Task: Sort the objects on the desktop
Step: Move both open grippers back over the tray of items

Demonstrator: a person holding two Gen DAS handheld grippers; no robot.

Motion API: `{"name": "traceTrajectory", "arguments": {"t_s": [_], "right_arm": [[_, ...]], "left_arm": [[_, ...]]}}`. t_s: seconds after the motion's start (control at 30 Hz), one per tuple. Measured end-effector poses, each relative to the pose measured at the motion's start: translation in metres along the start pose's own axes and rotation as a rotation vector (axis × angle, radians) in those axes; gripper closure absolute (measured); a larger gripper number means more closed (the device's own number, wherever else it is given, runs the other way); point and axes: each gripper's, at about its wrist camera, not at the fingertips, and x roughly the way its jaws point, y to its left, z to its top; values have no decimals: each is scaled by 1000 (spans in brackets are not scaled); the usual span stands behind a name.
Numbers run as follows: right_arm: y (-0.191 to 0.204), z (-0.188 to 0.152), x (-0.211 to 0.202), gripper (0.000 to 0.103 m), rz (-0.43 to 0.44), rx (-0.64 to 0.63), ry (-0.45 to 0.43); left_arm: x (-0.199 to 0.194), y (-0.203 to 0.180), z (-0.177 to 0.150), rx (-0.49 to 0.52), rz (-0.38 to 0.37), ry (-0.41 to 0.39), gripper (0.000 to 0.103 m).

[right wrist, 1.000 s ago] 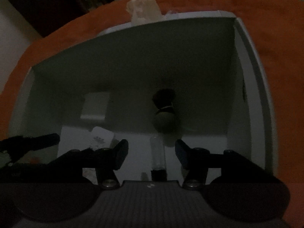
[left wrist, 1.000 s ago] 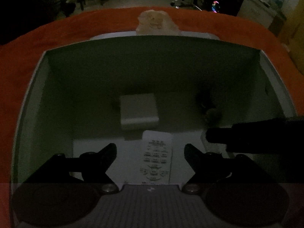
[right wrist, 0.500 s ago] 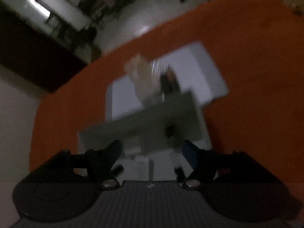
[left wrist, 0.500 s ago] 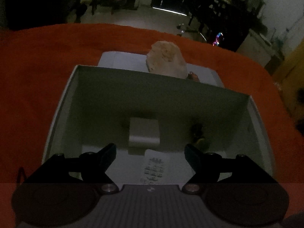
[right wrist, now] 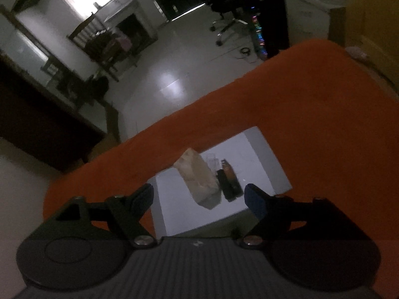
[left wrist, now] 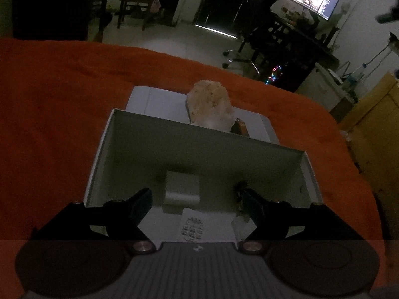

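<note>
Down low, left gripper [left wrist: 197, 204] wide open and holding nothing, hanging over an open white box [left wrist: 99, 154] on the orange cloth [left wrist: 49, 99], with a small white block [left wrist: 182, 189] and a white remote [left wrist: 193, 226] lying inside, the remote just in front of the block. Further right, right gripper [right wrist: 199, 199] wide open and holding nothing too, up above a flat white lid [right wrist: 261, 164] with a pale rock [right wrist: 197, 179] and a dark brown thing [right wrist: 229, 179] side by side on top.

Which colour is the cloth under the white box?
Orange cloth; box. Best in the left wrist view.
</note>
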Motion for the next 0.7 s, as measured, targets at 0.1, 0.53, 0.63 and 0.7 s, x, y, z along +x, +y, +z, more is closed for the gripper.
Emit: {"name": "traceTrajectory", "arguments": {"t_s": [0.1, 0.53, 0.63, 0.7], "right_arm": [[12, 9, 25, 21, -33, -75, 33], [-21, 30, 167, 21, 11, -131, 167], [-31, 31, 193, 20, 15, -119, 183], [-34, 29, 211, 20, 1, -147, 191]], "left_arm": [[2, 0, 9, 17, -6, 6, 25], [28, -9, 80, 142, -4, 30, 25], [47, -16, 107, 159, -2, 49, 25], [62, -23, 123, 176, -2, 64, 23]]}}
